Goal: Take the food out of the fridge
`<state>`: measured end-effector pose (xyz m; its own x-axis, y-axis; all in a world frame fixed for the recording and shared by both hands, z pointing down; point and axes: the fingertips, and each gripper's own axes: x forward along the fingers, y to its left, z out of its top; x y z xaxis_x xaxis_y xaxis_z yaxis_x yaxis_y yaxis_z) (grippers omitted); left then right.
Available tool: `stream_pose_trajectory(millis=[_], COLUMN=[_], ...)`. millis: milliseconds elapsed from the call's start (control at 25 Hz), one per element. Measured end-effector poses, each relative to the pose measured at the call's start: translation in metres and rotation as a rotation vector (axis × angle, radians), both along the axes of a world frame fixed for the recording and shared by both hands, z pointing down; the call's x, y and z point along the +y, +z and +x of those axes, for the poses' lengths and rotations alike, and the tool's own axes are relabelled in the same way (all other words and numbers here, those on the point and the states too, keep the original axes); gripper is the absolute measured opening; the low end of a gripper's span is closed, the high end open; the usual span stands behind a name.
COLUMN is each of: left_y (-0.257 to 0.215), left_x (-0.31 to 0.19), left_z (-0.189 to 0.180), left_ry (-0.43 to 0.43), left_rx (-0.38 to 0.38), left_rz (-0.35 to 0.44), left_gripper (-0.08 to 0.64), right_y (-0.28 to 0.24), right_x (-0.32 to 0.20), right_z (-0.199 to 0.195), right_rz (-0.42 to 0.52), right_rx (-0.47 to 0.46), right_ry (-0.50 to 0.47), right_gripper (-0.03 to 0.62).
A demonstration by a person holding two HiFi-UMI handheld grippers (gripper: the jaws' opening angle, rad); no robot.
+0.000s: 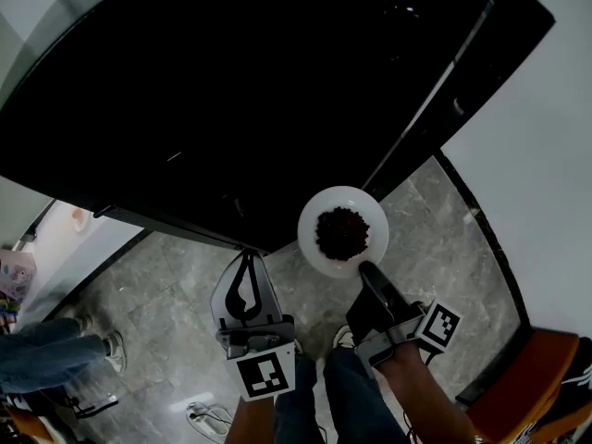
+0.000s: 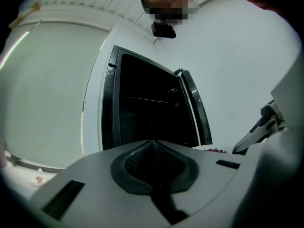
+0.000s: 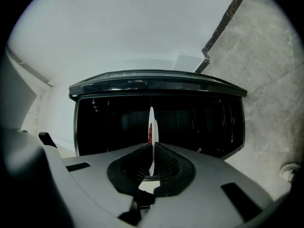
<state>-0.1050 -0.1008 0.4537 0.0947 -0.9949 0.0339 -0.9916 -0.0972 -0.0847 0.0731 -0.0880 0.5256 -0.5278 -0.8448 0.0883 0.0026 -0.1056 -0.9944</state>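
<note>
The main step looks done: the white plate with its heap of dark red food is already outside the black fridge, sitting at the centre of the head view, over the grey floor and just below the fridge's lower edge. The right gripper grips the plate by its near rim; in the right gripper view the plate stands edge-on between the jaws, which are pressed onto it. The left gripper, at the lower middle of the head view, has its jaws together with nothing between them. The fridge seems to be open, its inside too dark to tell whether more food remains. What is probably left is to set the plate down somewhere and shut the fridge.
</note>
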Motion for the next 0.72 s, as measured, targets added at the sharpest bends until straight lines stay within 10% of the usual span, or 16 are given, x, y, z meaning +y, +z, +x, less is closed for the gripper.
stream_pose_trajectory(millis=[720], left_y=[-0.068], left_x=[0.028], left_z=[0.023], left_ry=[0.030], left_rx=[0.025], left_rz=[-0.030], left_gripper=[0.014], right_y=[-0.080], right_x=[0.025], right_z=[0.017], right_rz=[-0.037], right_rx=[-0.032], right_ry=[0.015], right_gripper=[0.028])
